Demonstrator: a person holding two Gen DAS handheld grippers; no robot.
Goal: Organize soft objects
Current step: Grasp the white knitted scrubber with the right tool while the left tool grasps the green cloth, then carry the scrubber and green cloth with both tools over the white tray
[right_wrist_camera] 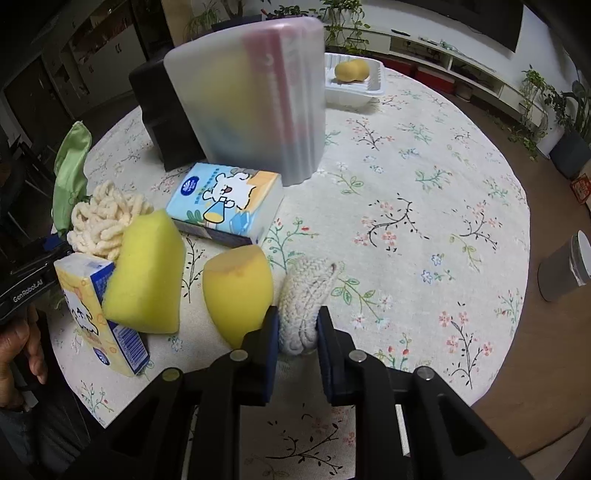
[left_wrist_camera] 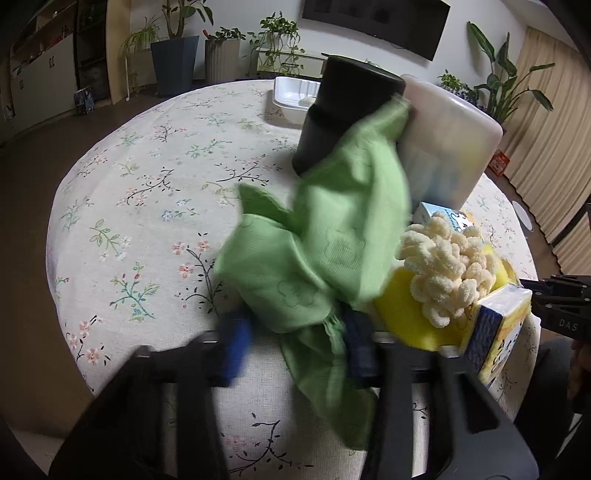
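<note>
Pinching knitted pad (right_wrist_camera: 301,314), right gripper (right_wrist_camera: 297,328) closed

a round table (left_wrist_camera: 155,155) under a pale floral cloth fills the middle of the room, on a brown floor (left_wrist_camera: 44,155). beyond its far edge, potted plants (left_wrist_camera: 177,44) line a white wall, where a dark flat screen (left_wrist_camera: 376,22) hangs. beige curtains (left_wrist_camera: 543,133) fall along the side. a low white shelf unit (right_wrist_camera: 454,62) runs under the screen, and a grey bin (right_wrist_camera: 565,266) stands on the floor off the table's edge. the light is soft and dim.
</note>
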